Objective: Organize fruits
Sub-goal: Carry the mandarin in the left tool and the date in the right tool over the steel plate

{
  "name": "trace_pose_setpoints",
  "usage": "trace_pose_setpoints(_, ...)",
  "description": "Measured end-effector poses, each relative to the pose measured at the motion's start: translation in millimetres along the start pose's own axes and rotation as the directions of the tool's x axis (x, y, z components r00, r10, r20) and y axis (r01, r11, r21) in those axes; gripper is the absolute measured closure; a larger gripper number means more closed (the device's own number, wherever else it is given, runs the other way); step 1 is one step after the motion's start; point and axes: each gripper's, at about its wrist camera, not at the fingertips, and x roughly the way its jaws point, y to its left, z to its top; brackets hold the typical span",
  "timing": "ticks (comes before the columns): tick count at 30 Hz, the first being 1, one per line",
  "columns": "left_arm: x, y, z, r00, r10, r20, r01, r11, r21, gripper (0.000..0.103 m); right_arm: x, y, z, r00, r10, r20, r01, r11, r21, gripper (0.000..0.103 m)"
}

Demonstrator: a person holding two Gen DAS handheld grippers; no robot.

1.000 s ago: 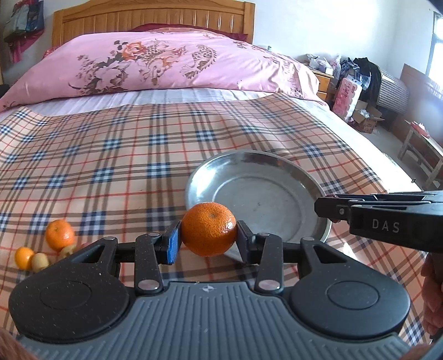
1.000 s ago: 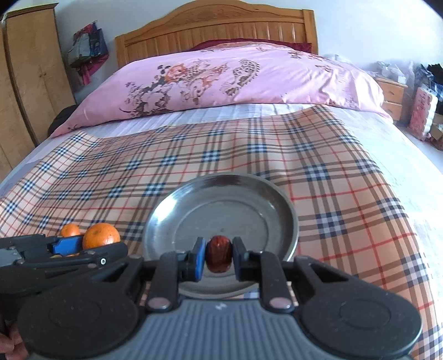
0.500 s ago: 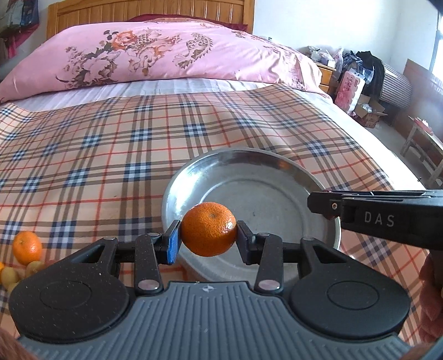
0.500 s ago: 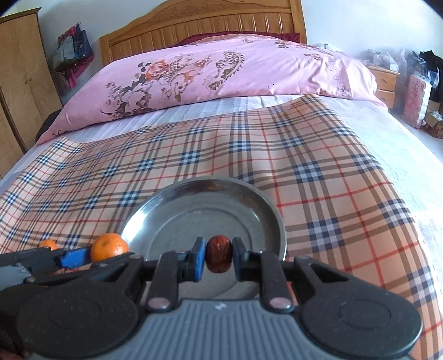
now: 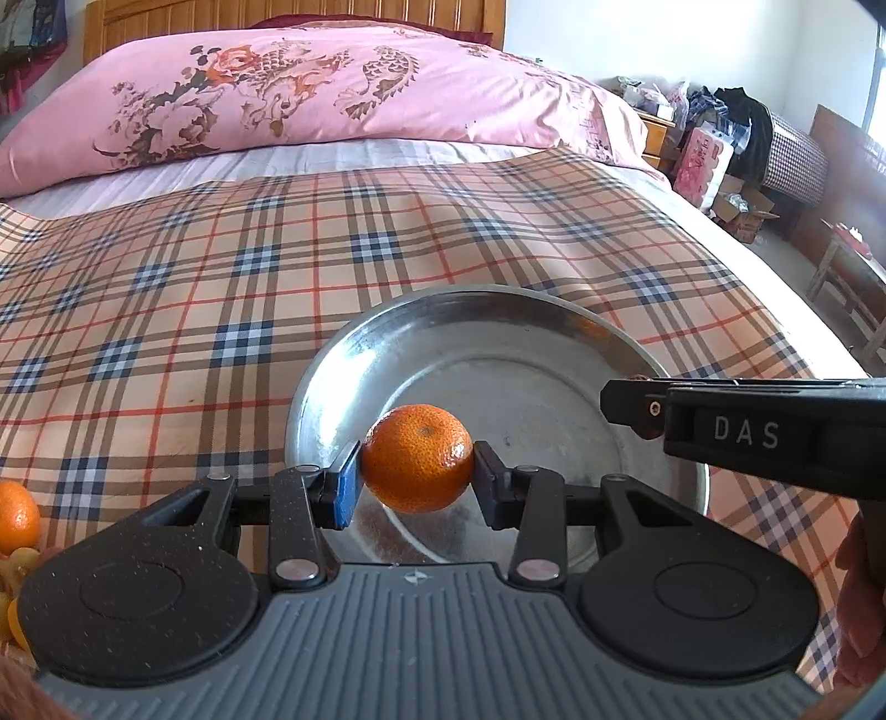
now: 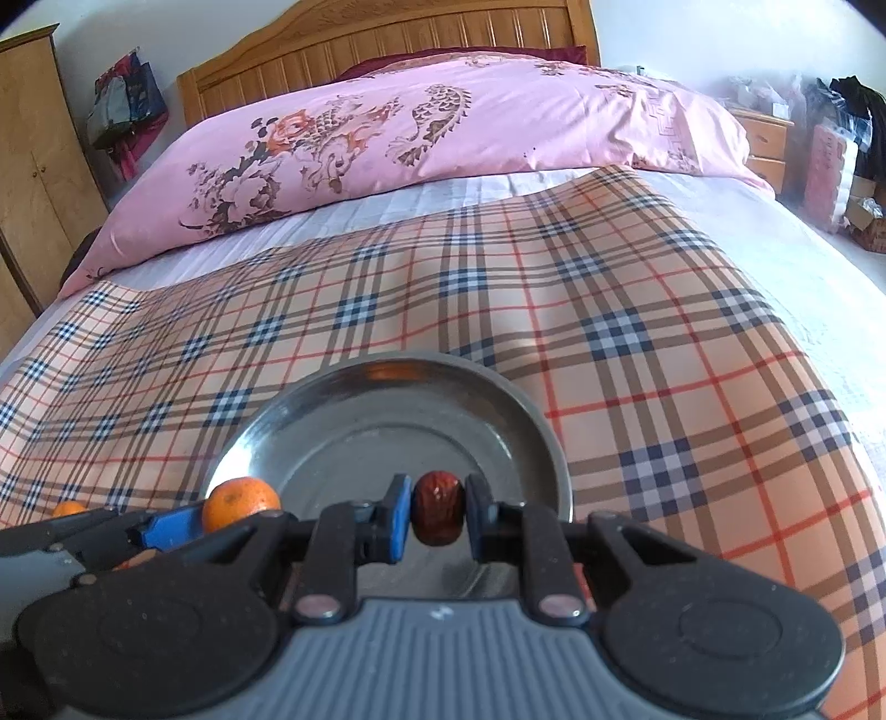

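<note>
The metal plate [image 5: 332, 376] is shiny and smooth, with dull scuffed patches on its floor, and lies on plaid cloth [image 5: 166, 310] with a slight sheen. The mandarin [image 5: 418, 457] has glossy, pitted peel; the red date [image 6: 438, 514] looks glossy and wrinkled. The headboard [image 6: 387, 50] is varnished wood, and the pink quilt [image 6: 443, 127] is soft, satiny printed fabric.

Left tool [image 5: 418, 487] has a round orange tangerine [image 5: 418, 458] pinched between its fingers, sitting over the near edge of a shiny round metal plate [image 5: 443, 332] on the plaid bedsheet [image 5: 221, 288]. Right tool [image 5: 631, 407] pokes in from the right over the plate. More small fruit [image 5: 16, 520] at far left.
</note>
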Motion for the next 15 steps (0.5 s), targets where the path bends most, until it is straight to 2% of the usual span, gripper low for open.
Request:
trace_pose_setpoints(10, 6.2, -3.7, 1.1, 1.000, -0.019, -0.001, 0.019, 1.000, 0.013, 0.054, 10.6, 0.1, 2.4, 1.000, -0.019, -0.005, 0.019, 1.000, 0.012, 0.085)
trace_pose_setpoints(13, 2.5, -4.2, 1.4, 1.000, -0.026, 0.009, 0.026, 0.999, 0.021, 0.046, 10.0, 0.2, 2.4, 1.000, -0.029, -0.002, 0.030, 0.999, 0.014, 0.084)
trace_pose_setpoints(15, -0.5, -4.1, 0.8, 1.000, -0.022, 0.016, 0.022, 0.999, 0.026, 0.044, 6.7, -0.2, 1.9, 0.999, -0.035, 0.006, 0.035, 0.999, 0.021, 0.079)
